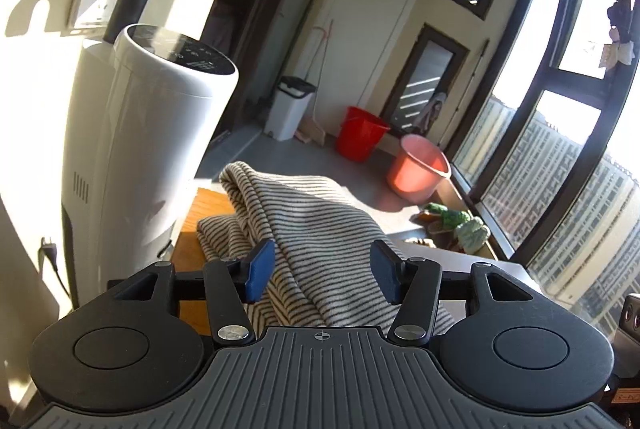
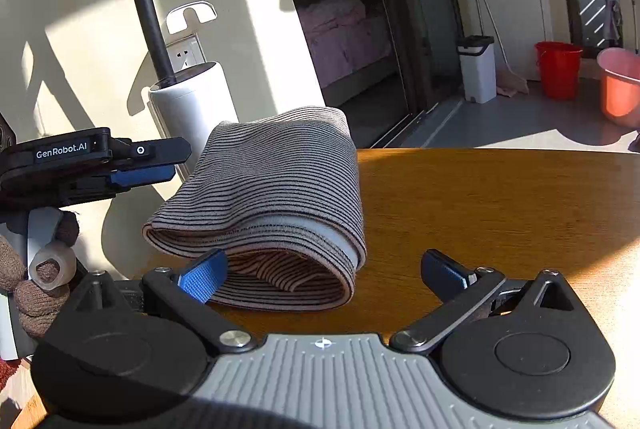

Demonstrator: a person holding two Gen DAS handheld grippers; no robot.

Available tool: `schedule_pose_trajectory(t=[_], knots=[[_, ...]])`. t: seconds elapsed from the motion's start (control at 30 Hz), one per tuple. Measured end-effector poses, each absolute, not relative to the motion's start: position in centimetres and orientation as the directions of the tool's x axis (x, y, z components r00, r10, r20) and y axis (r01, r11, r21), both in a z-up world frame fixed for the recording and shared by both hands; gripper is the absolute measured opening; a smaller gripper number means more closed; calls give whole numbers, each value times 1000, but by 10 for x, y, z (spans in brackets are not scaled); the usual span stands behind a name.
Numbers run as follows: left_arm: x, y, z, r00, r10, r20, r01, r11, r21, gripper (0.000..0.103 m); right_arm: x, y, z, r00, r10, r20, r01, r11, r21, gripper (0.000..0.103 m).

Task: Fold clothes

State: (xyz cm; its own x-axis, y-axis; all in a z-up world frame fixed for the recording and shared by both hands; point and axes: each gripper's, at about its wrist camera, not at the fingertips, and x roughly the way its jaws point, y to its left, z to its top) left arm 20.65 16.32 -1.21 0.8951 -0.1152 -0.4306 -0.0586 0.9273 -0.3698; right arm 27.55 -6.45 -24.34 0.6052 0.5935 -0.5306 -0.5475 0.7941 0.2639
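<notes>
**Striped garment folded on the table, both tongs spread**

Where it lies in a thick, layered bundle on the wooden table [image 2: 500, 197], the striped garment [image 2: 272, 197] runs lengthwise away from the right gripper [image 2: 324, 275], its rolled edge just ahead of the spread jaws. Left gripper [image 1: 324, 273], also spread and empty, hovers above the cloth; neither pinches it.

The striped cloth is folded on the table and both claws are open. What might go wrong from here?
1. The cloth lies at the table edge, on the side of the white appliance; a push from the right claw might slide it off.
2. The top fold looks loose and rounded, so it may spring open.
3. The left claw is open around a raised fold; closing there may drag the layers apart.
</notes>
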Motion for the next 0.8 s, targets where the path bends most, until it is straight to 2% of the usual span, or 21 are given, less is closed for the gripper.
schedule_pose_trajectory(t=[0.07,0.13,0.3,0.37,0.57,0.8], knots=[[174,145,-14,889,-60,-453,-114,931,-347,75,261,-80,-244,616,577,-536,-530,807,260,103],[148,125,-22,873,-6,-489,-174,931,-321,92,247,-89,-249,618,555,-558,-517,821,244,103],[112,81,-45,805,90,-586,-264,939,-218,103,226,-96,-254,601,499,-624,-487,848,209,103],[108,75,-56,759,105,-643,-302,931,-205,103,221,-98,-253,605,493,-625,-482,852,205,103],[100,59,-66,689,296,-661,-422,906,-33,103,215,-95,-255,622,458,-635,-484,862,148,103],[101,53,-68,654,352,-670,-474,881,0,103,207,-81,-260,665,354,-658,-465,885,7,103]])
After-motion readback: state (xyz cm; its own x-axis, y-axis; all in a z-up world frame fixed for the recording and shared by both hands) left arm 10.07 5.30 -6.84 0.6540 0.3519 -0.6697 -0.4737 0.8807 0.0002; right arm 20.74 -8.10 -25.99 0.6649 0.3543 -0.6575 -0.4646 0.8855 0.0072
